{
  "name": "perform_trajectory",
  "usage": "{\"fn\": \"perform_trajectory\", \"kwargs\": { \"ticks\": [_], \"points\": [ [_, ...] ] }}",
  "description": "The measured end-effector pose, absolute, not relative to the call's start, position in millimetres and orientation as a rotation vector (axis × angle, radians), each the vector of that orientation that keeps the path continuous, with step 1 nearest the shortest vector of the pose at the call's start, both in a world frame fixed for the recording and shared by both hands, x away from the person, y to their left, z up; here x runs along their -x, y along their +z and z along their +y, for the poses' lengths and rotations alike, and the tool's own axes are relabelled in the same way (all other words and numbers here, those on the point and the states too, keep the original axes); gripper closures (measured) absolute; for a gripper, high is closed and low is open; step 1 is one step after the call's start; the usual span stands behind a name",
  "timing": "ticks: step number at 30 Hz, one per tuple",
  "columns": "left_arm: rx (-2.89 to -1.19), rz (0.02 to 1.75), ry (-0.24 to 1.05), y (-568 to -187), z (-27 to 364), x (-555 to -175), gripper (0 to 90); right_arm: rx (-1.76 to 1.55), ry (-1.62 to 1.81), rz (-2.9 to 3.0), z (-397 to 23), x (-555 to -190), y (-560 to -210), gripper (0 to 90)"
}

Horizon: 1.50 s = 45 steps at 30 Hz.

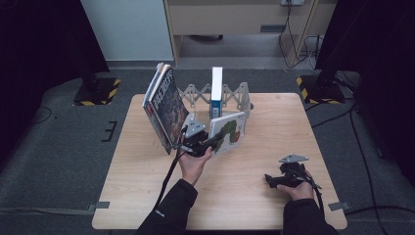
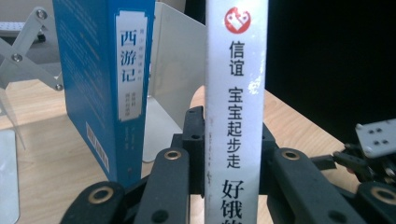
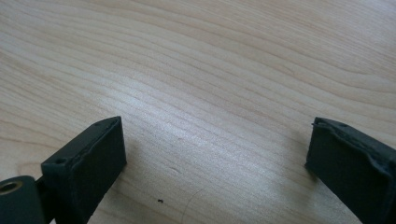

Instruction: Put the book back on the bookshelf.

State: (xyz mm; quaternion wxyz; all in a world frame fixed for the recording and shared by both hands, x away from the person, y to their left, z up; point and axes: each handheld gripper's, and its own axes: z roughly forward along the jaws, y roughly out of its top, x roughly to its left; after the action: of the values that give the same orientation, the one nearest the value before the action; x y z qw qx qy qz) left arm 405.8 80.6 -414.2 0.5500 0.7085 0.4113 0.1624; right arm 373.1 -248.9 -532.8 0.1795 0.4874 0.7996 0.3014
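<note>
My left gripper [image 1: 213, 142] is shut on the spine of a thin white picture book [image 1: 230, 129], held upright above the middle of the table just in front of the rack. In the left gripper view that white spine [image 2: 236, 107] with Chinese lettering stands between the two black jaws of my left gripper [image 2: 231, 135]. A blue book [image 2: 107, 84] stands upright just beyond it, in the grey folding rack [image 1: 235, 95]. My right gripper [image 1: 270, 180] rests low at the table's front right, open, and my right gripper [image 3: 215, 149] has only bare wood between its jaws.
A stack of magazines [image 1: 166, 105] leans at the rack's left end, close to my left hand. A pale metal bookend [image 2: 175, 79] stands behind the blue book. The wooden table [image 1: 274, 122] has free room on its right and front. Dark stands flank the table.
</note>
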Motion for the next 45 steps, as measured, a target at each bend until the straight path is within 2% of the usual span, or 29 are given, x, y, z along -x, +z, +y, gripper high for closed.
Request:
{"fn": "perform_trajectory", "kwargs": {
  "ticks": [21,45],
  "points": [
    [-1.653,1.022,0.5,-421,53,-436,74.0,-1.347,0.919,2.211,-250,-370,-539,1.6],
    [-1.61,1.074,0.56,-433,32,-456,73.9,-1.347,0.919,2.211,-250,-370,-539,1.6]
  ]
}}
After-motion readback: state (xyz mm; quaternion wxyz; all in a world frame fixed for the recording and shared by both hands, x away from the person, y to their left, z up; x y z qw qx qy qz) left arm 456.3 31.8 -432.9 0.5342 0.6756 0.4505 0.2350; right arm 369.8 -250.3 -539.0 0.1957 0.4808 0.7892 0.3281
